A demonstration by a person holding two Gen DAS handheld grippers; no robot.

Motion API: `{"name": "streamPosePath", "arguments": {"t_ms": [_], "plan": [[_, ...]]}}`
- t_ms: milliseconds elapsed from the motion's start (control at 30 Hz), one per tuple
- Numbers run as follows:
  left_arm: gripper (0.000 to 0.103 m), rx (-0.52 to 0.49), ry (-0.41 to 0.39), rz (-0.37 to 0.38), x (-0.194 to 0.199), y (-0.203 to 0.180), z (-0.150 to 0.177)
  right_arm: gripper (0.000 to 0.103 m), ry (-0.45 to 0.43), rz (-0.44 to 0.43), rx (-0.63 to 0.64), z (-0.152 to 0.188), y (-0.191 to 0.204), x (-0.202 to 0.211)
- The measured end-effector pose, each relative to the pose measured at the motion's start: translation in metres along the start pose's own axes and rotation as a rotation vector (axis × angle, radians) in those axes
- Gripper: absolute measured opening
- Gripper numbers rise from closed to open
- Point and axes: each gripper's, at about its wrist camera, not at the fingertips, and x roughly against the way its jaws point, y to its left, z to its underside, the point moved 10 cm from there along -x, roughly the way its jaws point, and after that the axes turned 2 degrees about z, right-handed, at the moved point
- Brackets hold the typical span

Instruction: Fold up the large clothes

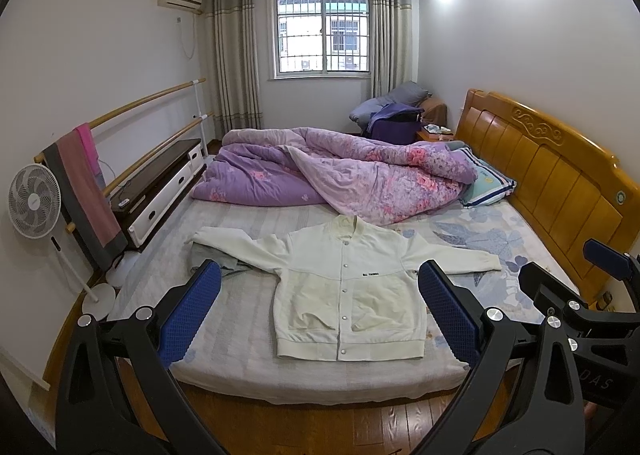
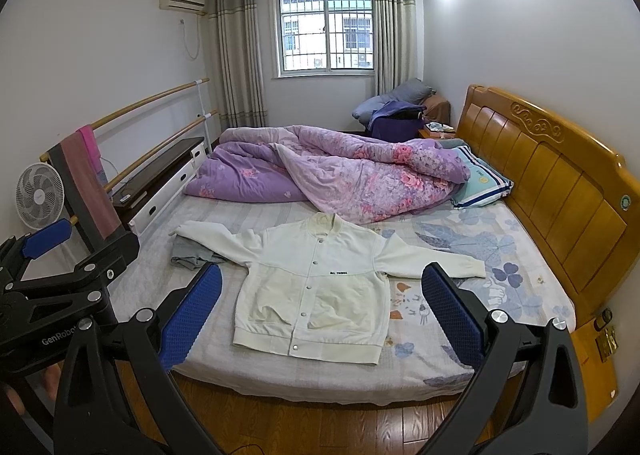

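Observation:
A cream-white snap-button jacket (image 1: 348, 287) lies flat on the bed, front up, sleeves spread to both sides; it also shows in the right wrist view (image 2: 316, 295). My left gripper (image 1: 320, 315) is open and empty, held above the bed's near edge in front of the jacket. My right gripper (image 2: 322, 319) is open and empty too, beside the left one, and shows at the right edge of the left wrist view (image 1: 592, 291). The left sleeve end rests over a grey garment (image 2: 192, 257).
A crumpled purple floral quilt (image 1: 340, 171) fills the far half of the bed (image 1: 248, 339). A pillow (image 1: 486, 183) lies by the wooden headboard (image 1: 552, 175). A fan (image 1: 34, 201), a towel rail and a low cabinet (image 1: 160, 187) stand at the left. Wooden floor (image 1: 320, 427) lies below.

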Motion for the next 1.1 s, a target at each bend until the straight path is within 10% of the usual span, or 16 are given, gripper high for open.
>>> {"name": "streamPosePath", "arguments": {"t_ms": [1100], "plan": [[0.098, 0.021, 0.070, -0.037, -0.052, -0.033, -0.001, 0.097, 0.055, -0.063, -0.023, -0.002, -0.051, -0.046]]}}
